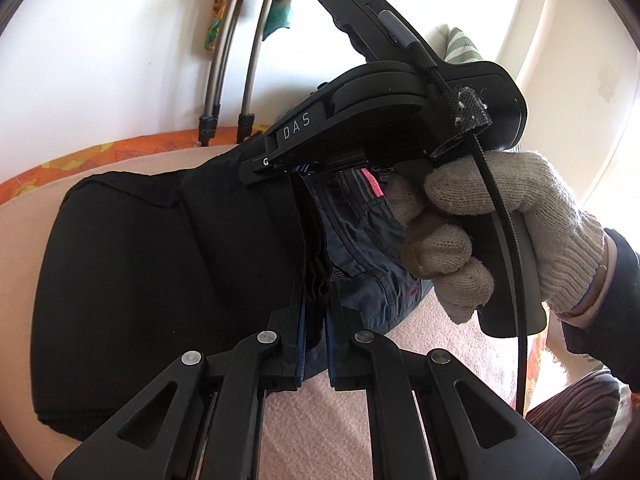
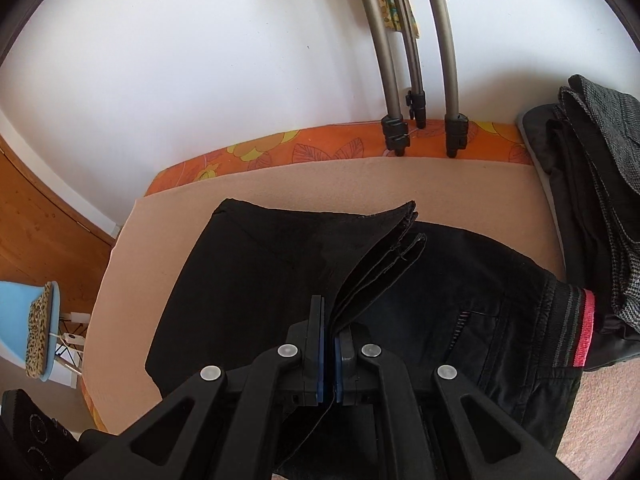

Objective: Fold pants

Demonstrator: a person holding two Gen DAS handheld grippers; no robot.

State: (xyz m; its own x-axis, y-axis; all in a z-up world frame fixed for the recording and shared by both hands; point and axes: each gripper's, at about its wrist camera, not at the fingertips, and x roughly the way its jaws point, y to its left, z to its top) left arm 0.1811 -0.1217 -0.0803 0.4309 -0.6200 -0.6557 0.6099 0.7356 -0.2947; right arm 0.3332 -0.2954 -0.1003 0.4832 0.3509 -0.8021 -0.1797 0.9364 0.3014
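1. My left tongs point(image 1: 316, 320) are closed on a fold of the black pants point(image 1: 160, 264); the cloth runs up between the blue pads point(image 1: 301, 344).
2. My right tongs point(image 2: 330, 344) are also clamped shut, pinching the stacked hem edges of the pants point(image 2: 256, 280); the layers fan up and to the right from the pads point(image 2: 320, 344).
3. From the left camera I see the right tongs point(image 1: 256, 166) above the pants, held by a hand point(image 1: 500, 220) in a white knit glove.
4. The pants lie on a pinkish blanket point(image 2: 360, 184) over an orange flowered sheet point(image 2: 320, 144). One half is lifted and draped over the other.
5. In the right view the waistband point(image 2: 568, 328) with its pink stripe point(image 2: 586, 328) sits at the right, flat on the blanket, with a back pocket point(image 2: 476, 332) showing beside it.
6. A pile of dark and grey clothes point(image 2: 600, 184) lies just beyond the waistband, touching it as far as I can tell.
7. Grey metal legs point(image 2: 452, 80) stand against the white wall point(image 2: 200, 60) behind the blanket.
8. At lower left a blue chair point(image 2: 24, 320) with a leopard cushion point(image 2: 38, 328) stands on the wooden floor point(image 2: 44, 224).
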